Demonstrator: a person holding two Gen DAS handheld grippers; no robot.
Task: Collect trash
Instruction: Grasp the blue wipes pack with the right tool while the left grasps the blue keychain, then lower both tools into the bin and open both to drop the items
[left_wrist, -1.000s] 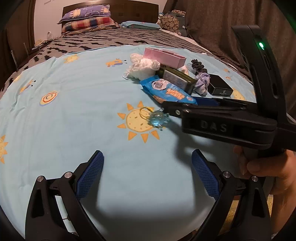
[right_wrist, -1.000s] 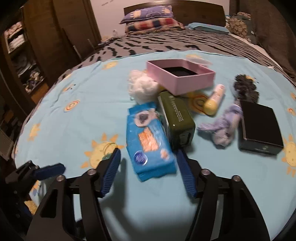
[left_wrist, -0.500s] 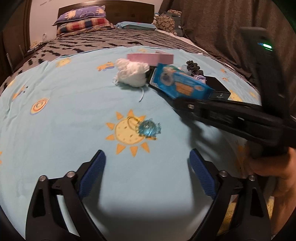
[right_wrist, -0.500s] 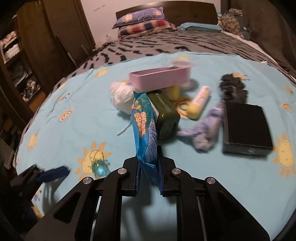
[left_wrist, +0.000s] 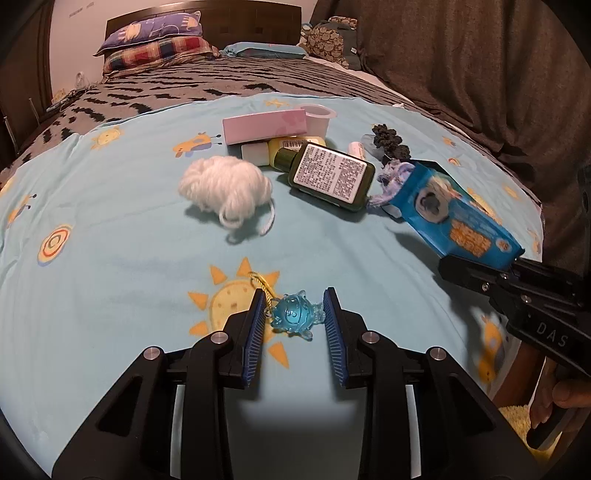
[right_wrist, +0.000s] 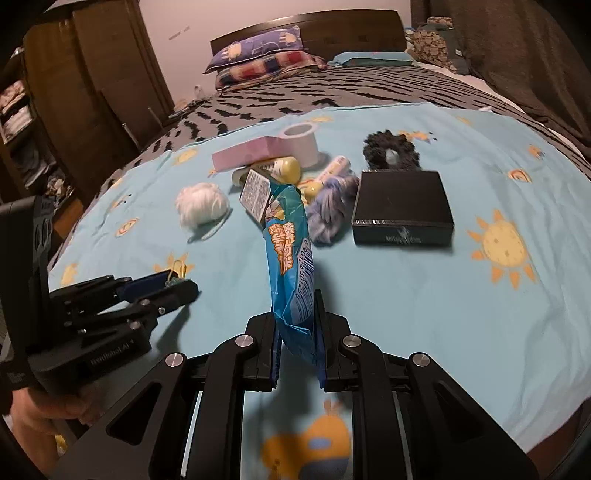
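The crinkly blue snack wrapper (right_wrist: 290, 258) stands clamped in my right gripper (right_wrist: 298, 343); it may slip, while my left gripper (left_wrist: 295, 325), pinching the spiky blue charm (left_wrist: 295, 317), could lose it

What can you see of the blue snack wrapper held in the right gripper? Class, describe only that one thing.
The blue snack wrapper is a glossy, crinkled plastic packet with orange lettering, a cartoon picture and a white barcode near its lower end. It looks flattened. The right gripper is shut on its lower end, so it sticks up off the sun-print sheet, edge-on to that camera. From the left wrist view it hangs slanted beside the dark green bottle. Only the pads touch it.
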